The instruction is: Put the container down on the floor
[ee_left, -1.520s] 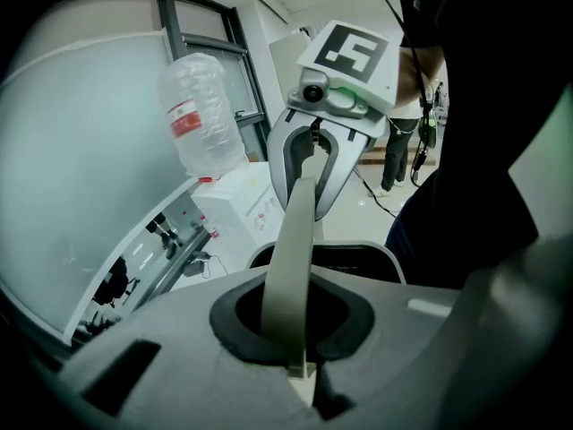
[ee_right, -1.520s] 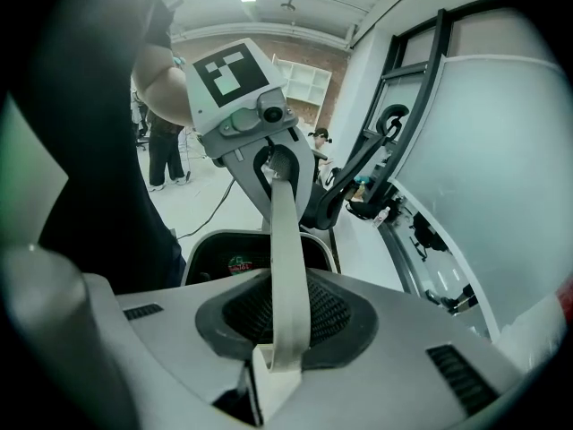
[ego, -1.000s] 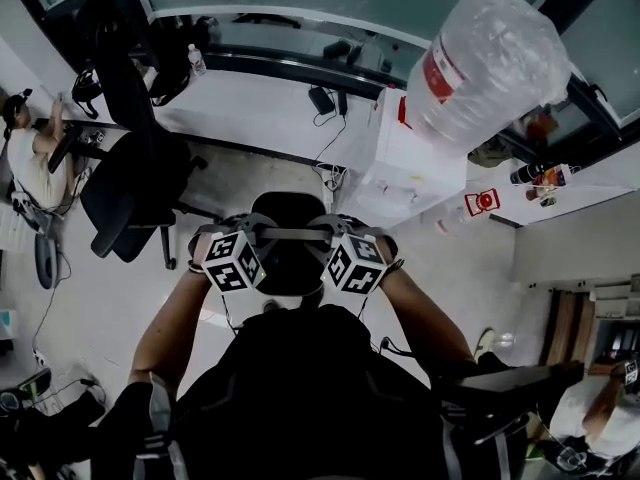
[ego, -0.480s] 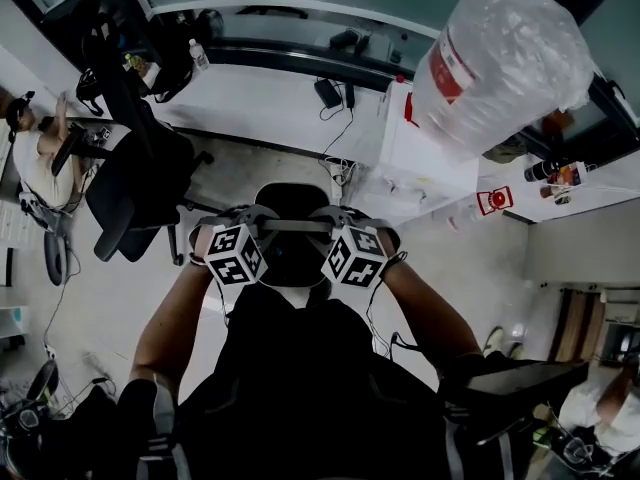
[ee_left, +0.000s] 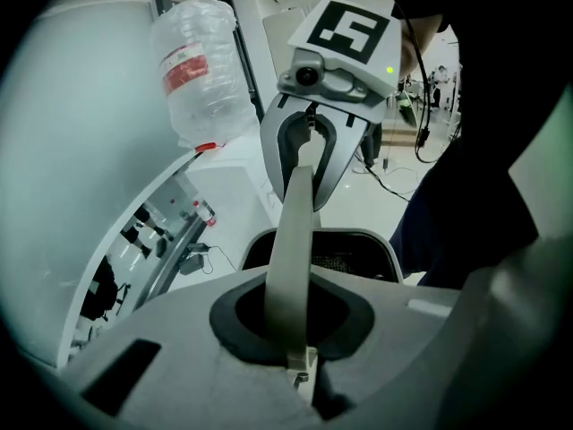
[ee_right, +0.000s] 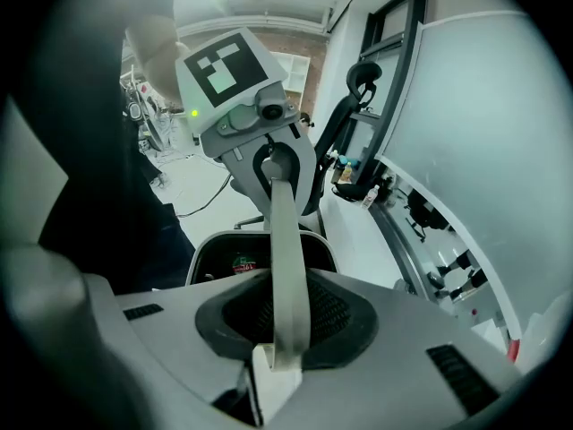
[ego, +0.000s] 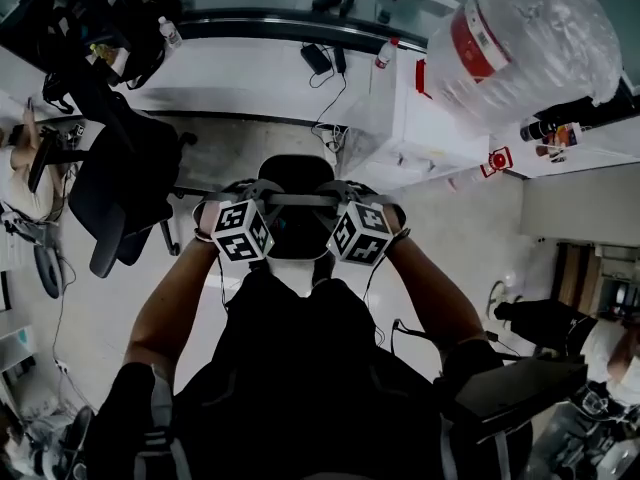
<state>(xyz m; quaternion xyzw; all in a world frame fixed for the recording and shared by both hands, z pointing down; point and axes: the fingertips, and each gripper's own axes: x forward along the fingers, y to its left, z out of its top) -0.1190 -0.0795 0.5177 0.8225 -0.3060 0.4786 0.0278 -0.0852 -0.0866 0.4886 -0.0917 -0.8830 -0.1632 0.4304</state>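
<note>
A black container [ego: 296, 173] with a grey rim hangs over the pale floor [ego: 460, 238] in front of the person. A flat grey handle [ego: 300, 199] spans its top. My left gripper [ego: 256, 192] is shut on the handle's left end, my right gripper [ego: 338, 192] on its right end. In the left gripper view the handle [ee_left: 292, 240] runs from my left gripper [ee_left: 300, 361] up to the right gripper [ee_left: 312, 141], with the container [ee_left: 358, 251] below. In the right gripper view the handle [ee_right: 285, 267] leaves my right gripper [ee_right: 277, 361] toward the left gripper [ee_right: 269, 164] above the container [ee_right: 235, 260].
A water dispenser [ego: 420, 118] with a large clear bottle [ego: 535, 43] stands at the right. A black office chair [ego: 120, 183] is at the left, a white desk [ego: 240, 78] beyond. Cables [ego: 328, 138] lie on the floor ahead. People sit at the left [ego: 30, 168] and lower right [ego: 600, 353].
Both grippers, still holding the handle, have moved together with the container, a little upward in the head view. The desk, chair and water bottle have slid toward the picture's top.
</note>
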